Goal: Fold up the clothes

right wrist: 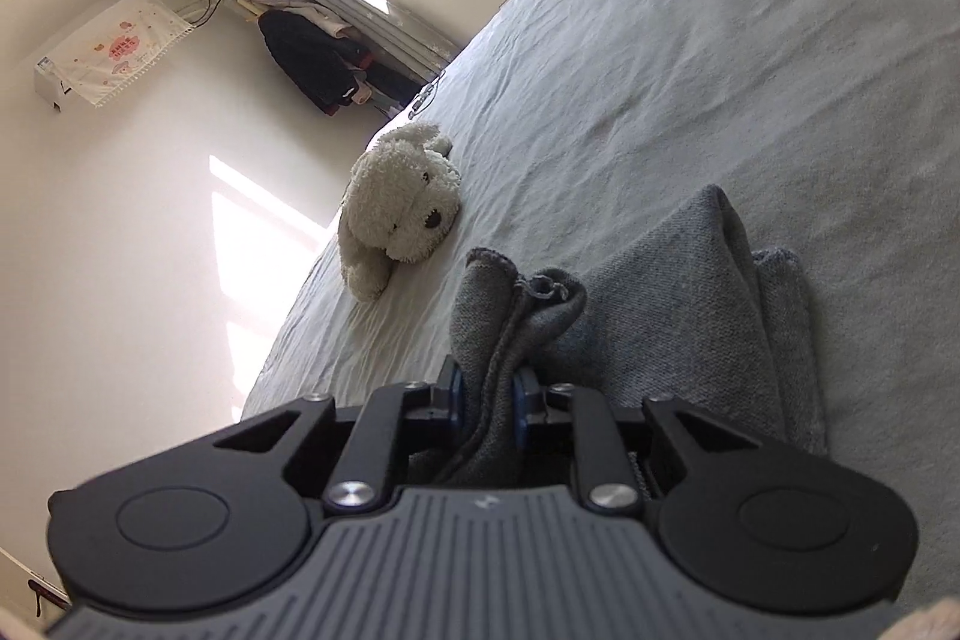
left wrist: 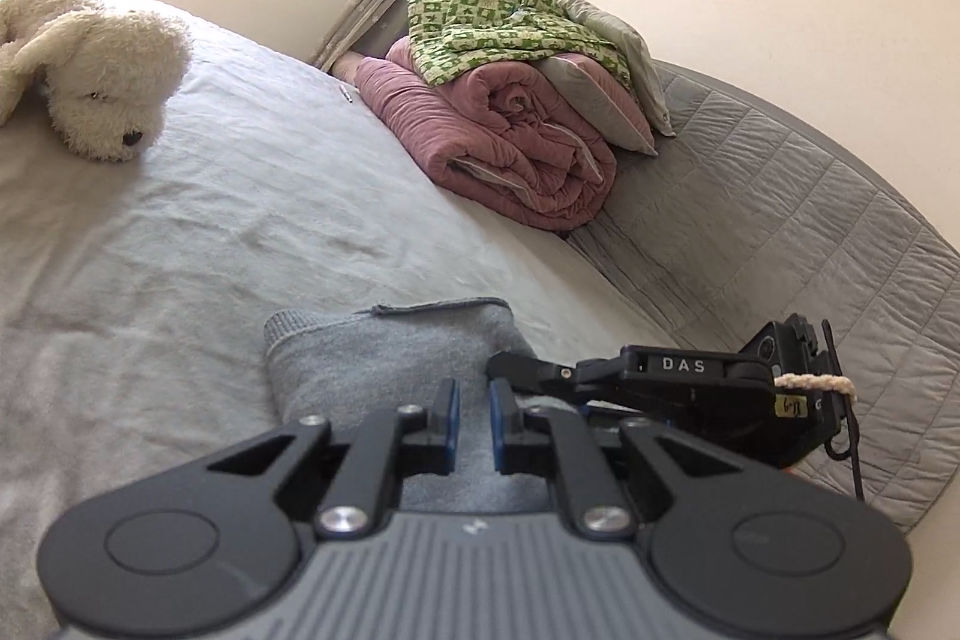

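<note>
While the grey sweater (right wrist: 678, 304) is lying folded on the bedsheet (right wrist: 690, 58) near the plush dog (right wrist: 399, 208), the right gripper (right wrist: 487, 391) is pinching its bunched edge and the left gripper (left wrist: 474, 421) is sitting slightly parted over it.

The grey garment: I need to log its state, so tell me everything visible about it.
The grey garment looks like soft knitted fleece, with a stitched hem and a thin drawstring. It lies partly folded in thick layers on the pale bedsheet. The right tongs pinch a bunched edge; the left tongs sit around another part, slightly apart.
</note>
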The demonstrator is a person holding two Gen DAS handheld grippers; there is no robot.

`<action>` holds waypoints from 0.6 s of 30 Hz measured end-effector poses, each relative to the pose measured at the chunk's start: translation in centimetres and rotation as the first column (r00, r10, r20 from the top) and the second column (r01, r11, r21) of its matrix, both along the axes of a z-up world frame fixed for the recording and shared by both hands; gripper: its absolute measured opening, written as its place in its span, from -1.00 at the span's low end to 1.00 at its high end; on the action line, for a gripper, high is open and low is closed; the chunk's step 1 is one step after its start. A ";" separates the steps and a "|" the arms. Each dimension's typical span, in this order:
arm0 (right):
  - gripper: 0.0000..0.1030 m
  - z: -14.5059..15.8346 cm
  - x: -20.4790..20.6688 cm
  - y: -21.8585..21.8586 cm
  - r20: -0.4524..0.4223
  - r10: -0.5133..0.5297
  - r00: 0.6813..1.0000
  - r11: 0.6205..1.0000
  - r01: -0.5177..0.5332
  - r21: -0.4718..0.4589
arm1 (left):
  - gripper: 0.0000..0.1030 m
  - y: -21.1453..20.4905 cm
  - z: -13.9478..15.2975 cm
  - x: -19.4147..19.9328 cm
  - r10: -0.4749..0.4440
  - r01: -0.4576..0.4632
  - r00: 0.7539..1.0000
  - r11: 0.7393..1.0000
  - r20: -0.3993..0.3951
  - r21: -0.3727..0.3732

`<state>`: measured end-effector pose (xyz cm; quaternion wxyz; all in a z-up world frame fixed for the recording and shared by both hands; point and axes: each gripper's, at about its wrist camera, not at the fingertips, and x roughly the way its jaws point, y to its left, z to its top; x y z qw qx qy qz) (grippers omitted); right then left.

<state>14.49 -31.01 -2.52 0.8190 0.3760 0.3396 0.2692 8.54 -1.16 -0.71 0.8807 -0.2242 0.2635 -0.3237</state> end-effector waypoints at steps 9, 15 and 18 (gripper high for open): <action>-0.63 -0.3 -0.4 -4.3 0.010 -0.094 0.995 0.992 0.093 0.086 | -0.83 -4.2 -0.8 -0.6 -0.116 0.116 0.991 0.993 0.064 0.008; -0.63 -1.3 -0.7 -5.0 -0.015 -0.134 0.991 0.988 0.135 0.071 | -0.83 -7.6 -1.0 -0.8 -0.198 0.192 0.977 0.978 0.079 0.079; -0.63 -1.5 -0.8 -5.0 -0.030 -0.157 0.987 0.987 0.157 0.016 | -0.83 -9.1 -1.2 -0.9 -0.237 0.227 0.968 0.967 0.082 0.112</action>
